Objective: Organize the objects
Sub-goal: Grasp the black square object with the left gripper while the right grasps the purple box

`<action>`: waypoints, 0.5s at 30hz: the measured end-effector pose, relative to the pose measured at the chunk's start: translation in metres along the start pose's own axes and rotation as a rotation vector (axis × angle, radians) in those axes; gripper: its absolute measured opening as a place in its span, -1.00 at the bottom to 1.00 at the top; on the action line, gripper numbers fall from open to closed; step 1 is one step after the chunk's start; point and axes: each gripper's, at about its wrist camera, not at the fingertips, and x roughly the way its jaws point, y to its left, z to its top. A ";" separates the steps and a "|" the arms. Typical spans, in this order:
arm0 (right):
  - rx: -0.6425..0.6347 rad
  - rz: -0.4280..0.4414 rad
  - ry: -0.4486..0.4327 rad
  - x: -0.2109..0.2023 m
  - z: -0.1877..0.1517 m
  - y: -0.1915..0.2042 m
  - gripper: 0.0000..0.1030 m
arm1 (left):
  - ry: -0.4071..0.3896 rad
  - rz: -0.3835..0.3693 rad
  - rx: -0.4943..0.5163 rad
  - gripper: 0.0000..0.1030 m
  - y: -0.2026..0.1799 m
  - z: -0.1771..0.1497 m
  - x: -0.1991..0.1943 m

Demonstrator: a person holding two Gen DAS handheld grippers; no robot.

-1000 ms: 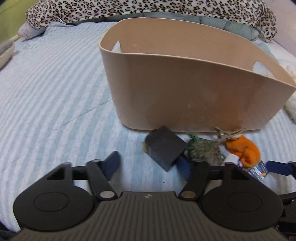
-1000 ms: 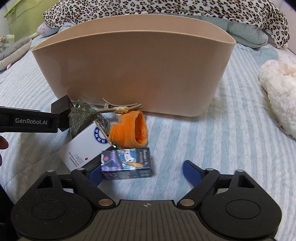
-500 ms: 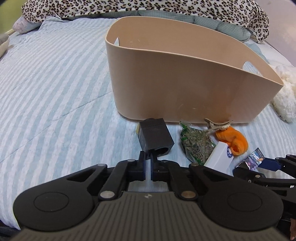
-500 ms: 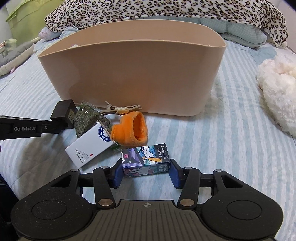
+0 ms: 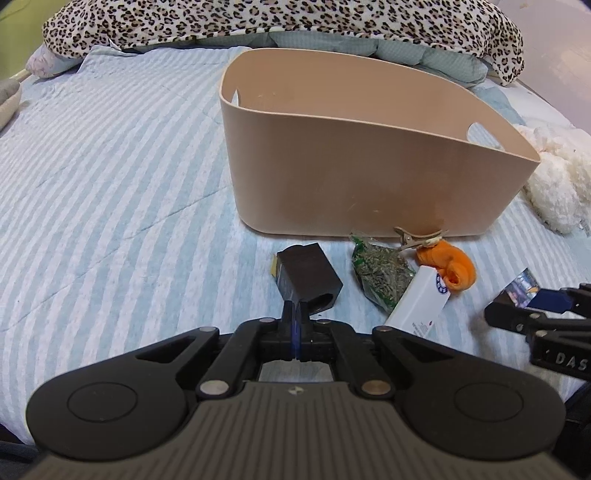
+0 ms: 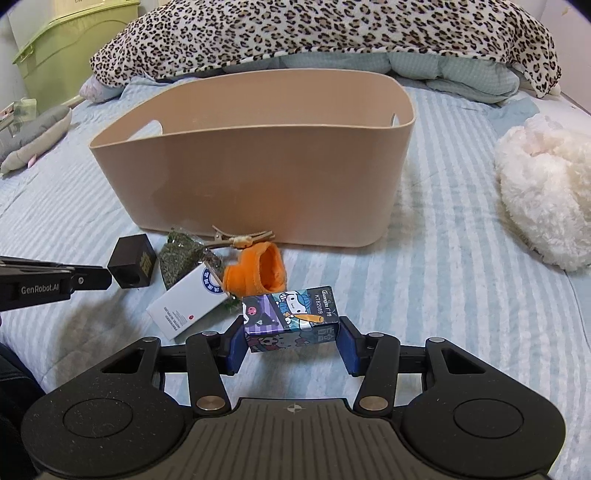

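A tan basket [image 5: 369,177] stands on the striped bed; it also shows in the right wrist view [image 6: 258,177]. My left gripper [image 5: 295,314] is shut on the near edge of a black box [image 5: 308,278], lifted off the bed; the box also shows in the right wrist view [image 6: 133,267]. My right gripper [image 6: 291,338] is shut on a cartoon-printed box [image 6: 291,319], held above the bed. A white box [image 6: 188,306], a green herb packet [image 6: 177,256], a hair clip [image 6: 240,240] and an orange sock [image 6: 262,269] lie in front of the basket.
A white fluffy plush [image 6: 546,192] lies right of the basket. A leopard-print blanket [image 6: 332,33] runs along the back. A grey plush [image 6: 33,136] and a green bin [image 6: 74,44] are at far left.
My left gripper closed on the black box and lifted it. My right gripper closed on the cartoon box and raised it off the bed. Both pulled back from the basket.
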 end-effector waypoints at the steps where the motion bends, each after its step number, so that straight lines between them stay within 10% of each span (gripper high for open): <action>1: 0.002 -0.001 0.000 0.000 0.000 -0.001 -0.09 | 0.006 0.003 0.000 -0.99 0.001 -0.001 0.002; 4: 0.004 -0.002 0.003 -0.001 -0.001 -0.001 -0.09 | 0.020 0.006 -0.013 -0.86 0.005 -0.006 0.003; 8: 0.004 -0.003 0.009 0.000 -0.002 -0.003 -0.09 | 0.027 0.009 -0.036 0.29 0.005 -0.008 0.002; 15: 0.011 0.000 0.025 0.008 -0.003 -0.004 -0.09 | 0.007 0.066 -0.032 0.32 -0.001 -0.002 0.025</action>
